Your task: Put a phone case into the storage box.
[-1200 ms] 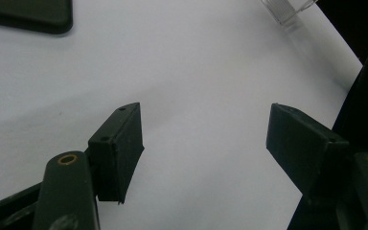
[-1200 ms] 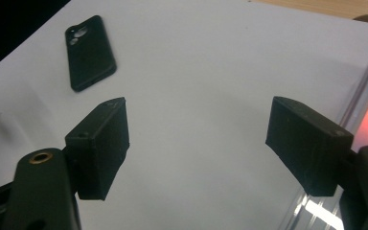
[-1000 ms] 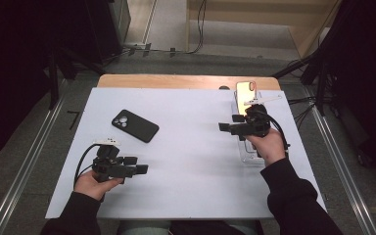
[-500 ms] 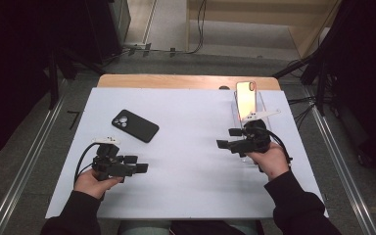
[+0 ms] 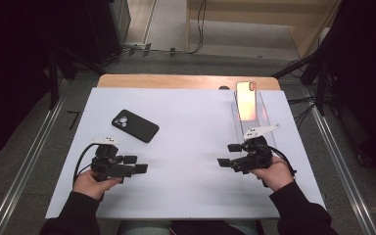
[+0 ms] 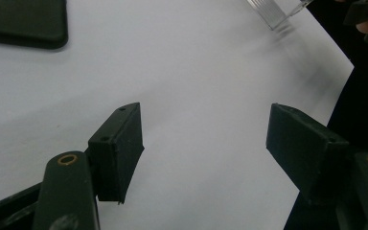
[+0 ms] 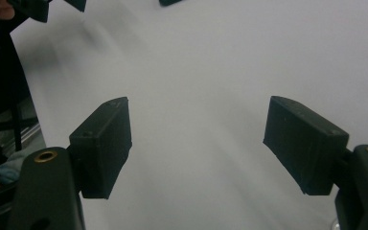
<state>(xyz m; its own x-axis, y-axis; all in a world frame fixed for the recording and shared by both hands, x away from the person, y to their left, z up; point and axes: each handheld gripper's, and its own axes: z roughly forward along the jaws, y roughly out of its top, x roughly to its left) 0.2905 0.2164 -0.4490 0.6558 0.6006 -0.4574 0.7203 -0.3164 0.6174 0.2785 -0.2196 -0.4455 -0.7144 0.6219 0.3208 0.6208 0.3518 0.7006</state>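
Observation:
A black phone (image 5: 135, 126) lies camera side up on the white table (image 5: 196, 122), left of centre; its edge shows in the left gripper view (image 6: 24, 21). An orange-lit phone (image 5: 246, 100) leans in a clear stand (image 5: 265, 122) at the back right. My left gripper (image 5: 136, 163) rests near the front left, jaws apart over bare table (image 6: 203, 143). My right gripper (image 5: 227, 154) hovers at the front right, in front of the stand. Its jaws have just closed a little but stand apart with nothing between them (image 7: 196, 143).
A wooden strip (image 5: 186, 82) runs along the table's far edge. Metal rails flank the table on both sides. The stand's corner (image 6: 278, 12) shows far off in the left gripper view. Bare white surface lies between the two grippers.
My right hand has drawn back from the clear stand toward the near edge and slightly left. The left hand and both phones have stayed put.

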